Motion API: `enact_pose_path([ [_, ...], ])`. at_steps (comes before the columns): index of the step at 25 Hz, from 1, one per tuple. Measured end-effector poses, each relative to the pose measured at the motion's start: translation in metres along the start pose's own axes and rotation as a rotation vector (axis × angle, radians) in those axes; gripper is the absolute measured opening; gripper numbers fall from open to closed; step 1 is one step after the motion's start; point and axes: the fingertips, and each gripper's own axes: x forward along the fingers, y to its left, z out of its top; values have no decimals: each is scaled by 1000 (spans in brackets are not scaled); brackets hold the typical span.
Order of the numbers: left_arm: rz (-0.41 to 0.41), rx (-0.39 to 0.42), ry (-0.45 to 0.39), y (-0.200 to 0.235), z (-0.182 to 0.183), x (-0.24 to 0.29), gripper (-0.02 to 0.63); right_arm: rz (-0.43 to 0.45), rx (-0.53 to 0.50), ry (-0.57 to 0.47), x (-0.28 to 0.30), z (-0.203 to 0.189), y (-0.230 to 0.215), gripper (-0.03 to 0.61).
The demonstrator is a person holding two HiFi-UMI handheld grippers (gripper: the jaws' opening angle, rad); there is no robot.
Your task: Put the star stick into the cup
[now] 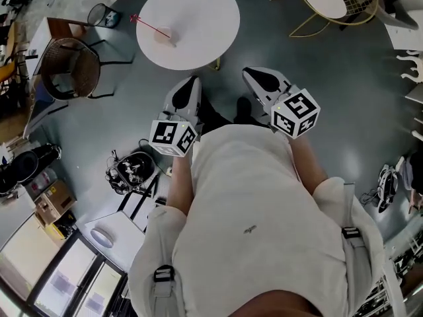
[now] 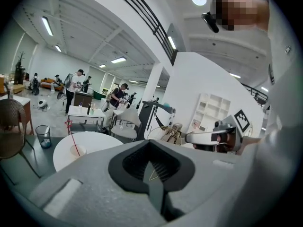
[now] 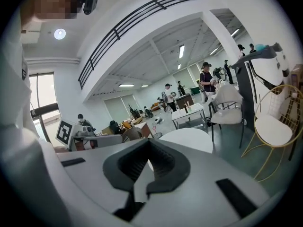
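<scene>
Both the left tongs [image 1: 193, 80] and the right tongs [image 1: 247, 72] are closed on nothing, well back from the bench [image 1: 205, 18] where the star stick [image 1: 151, 26] already leans in the cup [image 1: 163, 35], so the task looks done: best keep clear and not jolt it.

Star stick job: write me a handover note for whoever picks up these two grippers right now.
Left gripper: shut, empty, held close to the body, short of the table.
Right gripper: shut, empty, beside the left one.
Cup: on the round white table, toward its left side in the head view.
Star stick: in the cup, leaning, star end up and out to the left.
Done: the stick is in the cup.
Left: nothing appears to remain.
</scene>
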Motion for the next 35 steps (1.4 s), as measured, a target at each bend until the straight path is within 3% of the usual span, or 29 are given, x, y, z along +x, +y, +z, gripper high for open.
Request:
enact_pose_path([
  [9, 104, -36, -61, -5, 2, -51, 11, 70, -61, 23, -4, 0, 18, 8],
  [16, 117, -7, -102, -12, 10, -81, 11, 80, -81, 9, -5, -2, 34, 8],
  [26, 137, 8, -89, -7, -6, -114, 11, 85, -158, 5, -12, -12, 65, 6],
  [35, 130, 10, -80, -12, -10, -120, 9, 89, -145, -5, -17, -17, 75, 6],
])
